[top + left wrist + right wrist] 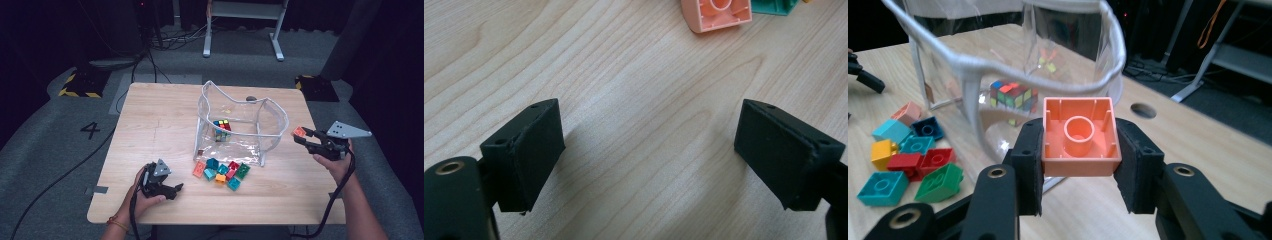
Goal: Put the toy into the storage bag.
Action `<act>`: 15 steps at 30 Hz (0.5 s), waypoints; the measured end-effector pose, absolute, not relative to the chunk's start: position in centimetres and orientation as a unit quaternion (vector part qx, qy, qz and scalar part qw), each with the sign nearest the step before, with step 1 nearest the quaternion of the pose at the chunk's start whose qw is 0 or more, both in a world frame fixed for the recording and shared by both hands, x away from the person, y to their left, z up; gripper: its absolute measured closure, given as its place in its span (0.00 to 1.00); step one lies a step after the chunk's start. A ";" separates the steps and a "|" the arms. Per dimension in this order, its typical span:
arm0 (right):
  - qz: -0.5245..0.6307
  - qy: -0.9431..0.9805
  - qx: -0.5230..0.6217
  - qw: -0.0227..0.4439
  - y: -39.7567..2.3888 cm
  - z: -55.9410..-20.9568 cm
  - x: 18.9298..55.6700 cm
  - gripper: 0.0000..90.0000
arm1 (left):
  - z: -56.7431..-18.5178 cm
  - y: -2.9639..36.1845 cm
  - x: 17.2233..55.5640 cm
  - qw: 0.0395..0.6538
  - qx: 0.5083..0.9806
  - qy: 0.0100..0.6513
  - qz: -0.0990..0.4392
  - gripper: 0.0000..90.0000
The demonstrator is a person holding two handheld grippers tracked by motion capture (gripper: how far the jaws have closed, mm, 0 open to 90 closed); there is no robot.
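A: My left gripper (170, 189) rests low on the worktop (150, 130), fingers (531, 150) spread wide, holding nothing.

B: And your right?

A: My right gripper (1080, 165) is lifted beside the clear bag (270, 125), clamping an orange brick (1079, 136). The bag holds a colour cube (222, 127).

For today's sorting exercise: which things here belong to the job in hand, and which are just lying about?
Part of the job: orange block held in the right gripper; clear bag; loose blocks; left gripper, open, waiting.

Lying about: table leg frame; floor cables.
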State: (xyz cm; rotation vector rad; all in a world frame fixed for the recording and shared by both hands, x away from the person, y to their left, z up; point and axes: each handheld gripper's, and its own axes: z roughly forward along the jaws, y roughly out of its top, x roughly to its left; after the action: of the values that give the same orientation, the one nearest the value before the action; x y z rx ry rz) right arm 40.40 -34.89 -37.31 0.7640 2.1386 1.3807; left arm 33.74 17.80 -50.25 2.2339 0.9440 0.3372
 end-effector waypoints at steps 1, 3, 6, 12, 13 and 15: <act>0.504 0.781 0.278 0.243 -34.8 -36.9 40.6 0.65 | -50.2 17.8 33.7 0.340 0.858 0.363 0.130 0.14; 0.505 0.781 0.275 0.242 -34.7 -36.2 41.0 0.65 | -50.2 17.8 33.7 0.339 0.858 0.363 0.130 0.14; 0.502 0.781 0.272 0.253 -34.4 -35.0 41.7 0.65 | -50.2 17.8 33.7 0.339 0.858 0.363 0.130 0.14; 0.517 0.775 0.256 0.257 -33.6 -32.5 42.5 0.65 | -50.2 17.8 33.8 0.339 0.858 0.363 0.130 0.14; 0.519 0.777 0.250 0.255 -33.4 -32.1 42.7 0.65 | -50.2 17.8 33.8 0.339 0.858 0.363 0.130 0.14; 0.514 0.779 0.247 0.259 -32.9 -31.7 43.0 0.65 | -50.2 17.8 33.8 0.339 0.858 0.362 0.129 0.14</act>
State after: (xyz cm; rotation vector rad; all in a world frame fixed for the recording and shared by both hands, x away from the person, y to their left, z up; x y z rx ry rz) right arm 42.96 -32.92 -31.71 0.6693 2.1121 1.3934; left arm 33.76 17.81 -50.24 2.2348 0.9438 0.3369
